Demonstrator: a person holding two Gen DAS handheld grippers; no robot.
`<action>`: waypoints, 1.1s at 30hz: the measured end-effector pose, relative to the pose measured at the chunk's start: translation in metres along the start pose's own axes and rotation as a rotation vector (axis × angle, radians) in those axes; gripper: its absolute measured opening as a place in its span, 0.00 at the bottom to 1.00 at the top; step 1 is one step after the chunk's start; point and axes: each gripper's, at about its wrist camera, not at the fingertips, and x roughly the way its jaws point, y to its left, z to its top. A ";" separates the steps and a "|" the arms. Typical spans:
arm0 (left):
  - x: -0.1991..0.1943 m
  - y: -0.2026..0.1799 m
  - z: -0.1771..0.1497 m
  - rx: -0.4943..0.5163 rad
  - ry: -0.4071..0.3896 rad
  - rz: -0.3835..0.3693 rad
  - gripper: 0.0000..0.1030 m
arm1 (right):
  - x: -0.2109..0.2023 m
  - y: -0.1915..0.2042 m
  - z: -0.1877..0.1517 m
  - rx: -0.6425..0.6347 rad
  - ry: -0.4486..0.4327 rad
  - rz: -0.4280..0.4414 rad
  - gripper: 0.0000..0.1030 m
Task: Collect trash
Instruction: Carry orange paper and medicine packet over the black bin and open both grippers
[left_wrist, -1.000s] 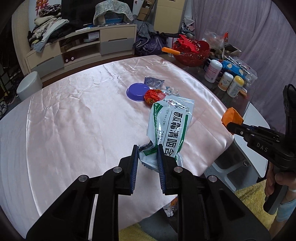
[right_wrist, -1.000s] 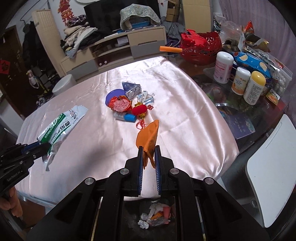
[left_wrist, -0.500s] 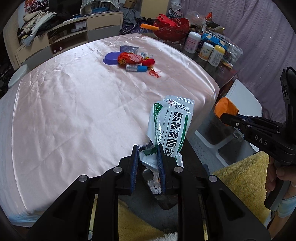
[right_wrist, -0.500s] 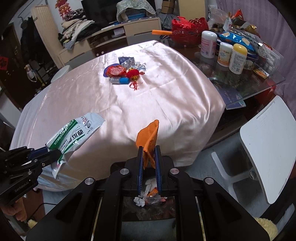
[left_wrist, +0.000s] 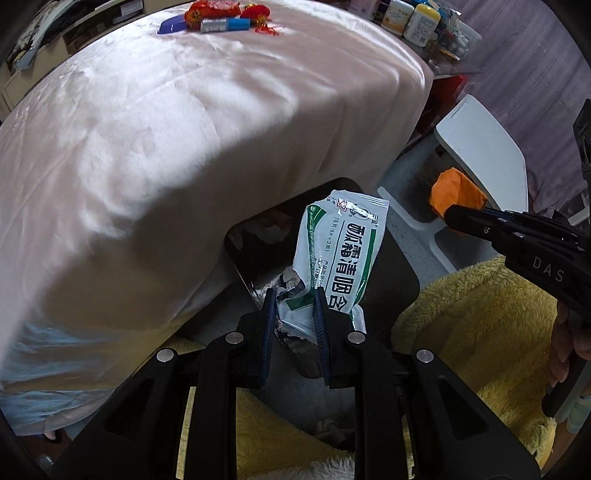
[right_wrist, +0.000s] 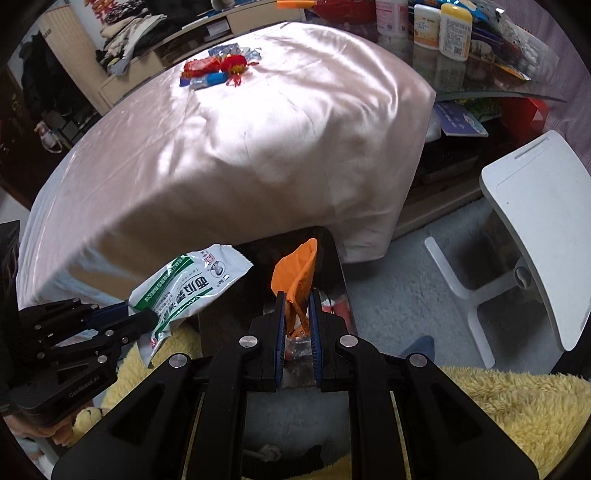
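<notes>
My left gripper (left_wrist: 293, 295) is shut on the torn end of a white and green medicine packet (left_wrist: 340, 251), which hangs over a dark trash bin (left_wrist: 255, 240) beside the table. The same packet (right_wrist: 188, 284) shows at the lower left of the right wrist view. An orange wrapper (right_wrist: 295, 277) is pinched in my shut right gripper (right_wrist: 295, 299), above the same bin (right_wrist: 332, 258); crumpled trash lies inside. The wrapper (left_wrist: 456, 194) also appears at the right of the left wrist view, at the tip of the right gripper's fingers (left_wrist: 465, 218).
A table under a pink satin cloth (left_wrist: 184, 110) carries red, blue and foil scraps (left_wrist: 218, 18) at its far side. A white chair (right_wrist: 535, 221) stands to the right. Yellow fleece (left_wrist: 480, 325) lies below the grippers. Bottles (right_wrist: 454, 29) crowd a glass side table.
Both grippers have come down and back off the tabletop, carrying the packet and the orange wrapper from over the cloth to above the bin at the table's edge.
</notes>
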 end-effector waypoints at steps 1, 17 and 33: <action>0.005 0.000 0.000 -0.002 0.009 -0.001 0.18 | 0.005 0.000 -0.001 -0.002 0.015 0.004 0.13; 0.049 -0.004 0.009 0.013 0.118 -0.035 0.21 | 0.055 0.001 0.002 0.003 0.145 0.061 0.14; 0.050 -0.001 0.008 -0.004 0.114 -0.059 0.60 | 0.065 0.001 0.015 0.025 0.169 0.055 0.46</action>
